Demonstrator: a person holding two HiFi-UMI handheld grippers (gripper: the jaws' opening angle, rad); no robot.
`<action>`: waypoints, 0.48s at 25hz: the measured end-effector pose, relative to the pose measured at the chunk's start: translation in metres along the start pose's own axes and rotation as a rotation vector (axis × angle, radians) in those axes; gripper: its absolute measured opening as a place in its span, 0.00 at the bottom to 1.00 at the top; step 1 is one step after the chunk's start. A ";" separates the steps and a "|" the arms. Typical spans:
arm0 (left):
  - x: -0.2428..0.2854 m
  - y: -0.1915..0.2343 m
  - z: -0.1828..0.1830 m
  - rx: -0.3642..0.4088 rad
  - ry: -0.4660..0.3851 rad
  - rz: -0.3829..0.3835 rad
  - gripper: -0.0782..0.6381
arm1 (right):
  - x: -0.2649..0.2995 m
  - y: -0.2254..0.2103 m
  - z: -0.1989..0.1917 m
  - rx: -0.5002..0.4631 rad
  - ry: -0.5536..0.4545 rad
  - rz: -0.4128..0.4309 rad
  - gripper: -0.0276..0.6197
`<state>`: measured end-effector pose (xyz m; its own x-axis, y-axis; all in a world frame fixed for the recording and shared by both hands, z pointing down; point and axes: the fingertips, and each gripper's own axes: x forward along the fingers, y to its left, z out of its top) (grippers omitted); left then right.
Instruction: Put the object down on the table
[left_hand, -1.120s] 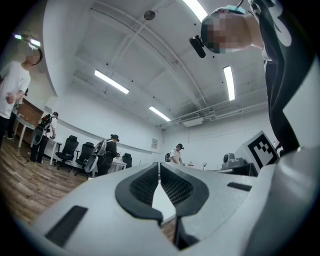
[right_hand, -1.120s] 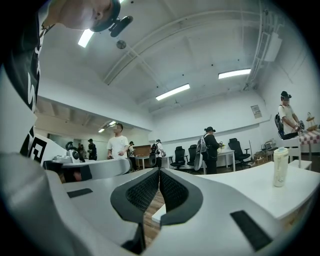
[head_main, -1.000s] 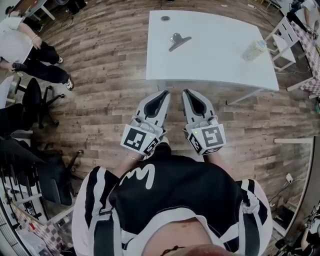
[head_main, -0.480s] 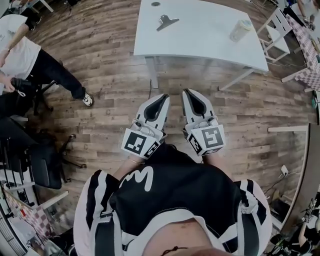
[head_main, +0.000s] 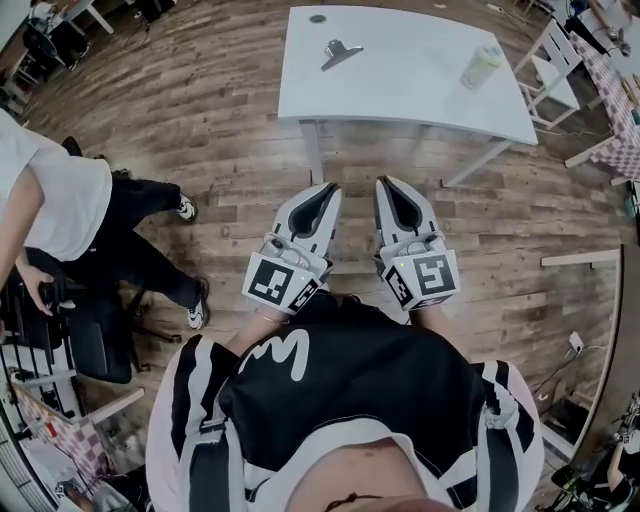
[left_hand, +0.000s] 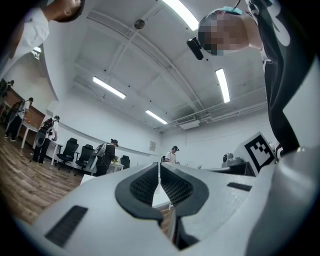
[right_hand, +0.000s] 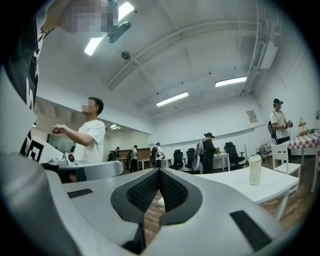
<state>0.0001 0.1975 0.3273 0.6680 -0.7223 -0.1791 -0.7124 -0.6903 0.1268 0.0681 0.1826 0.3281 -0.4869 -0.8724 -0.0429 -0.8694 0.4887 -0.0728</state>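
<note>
Both grippers hang side by side over the wooden floor, in front of my body and short of the white table (head_main: 400, 90). The left gripper (head_main: 326, 190) is shut with nothing between its jaws, and its pads meet in the left gripper view (left_hand: 159, 170). The right gripper (head_main: 387, 184) is also shut and empty, its pads pressed together (right_hand: 159, 174). On the table lie a metal binder clip (head_main: 341, 52) at the far left and a pale bottle (head_main: 481, 66) at the right. The bottle (right_hand: 255, 169) also stands on the table (right_hand: 240, 189) in the right gripper view.
A person in a white shirt and black trousers (head_main: 70, 215) is close at the left, by a black office chair (head_main: 95, 340). A white chair (head_main: 555, 60) stands at the table's right end. Other people, desks and chairs fill the room behind.
The view has shifted a little and the table sits slightly further right than half a second ago. The person at the left has come closer. Both grippers stay shut, side by side.
</note>
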 end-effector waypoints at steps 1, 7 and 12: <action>0.000 0.004 0.000 -0.001 -0.001 0.000 0.13 | 0.004 0.000 0.000 -0.003 0.000 -0.004 0.07; -0.002 0.019 -0.002 -0.019 0.013 0.004 0.13 | 0.019 0.008 0.000 -0.007 0.008 -0.002 0.07; -0.003 0.026 -0.004 -0.035 0.013 -0.001 0.13 | 0.028 0.012 -0.005 -0.007 0.021 0.004 0.07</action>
<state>-0.0196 0.1813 0.3351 0.6718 -0.7217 -0.1667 -0.7037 -0.6921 0.1604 0.0436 0.1641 0.3309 -0.4922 -0.8702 -0.0220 -0.8678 0.4925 -0.0661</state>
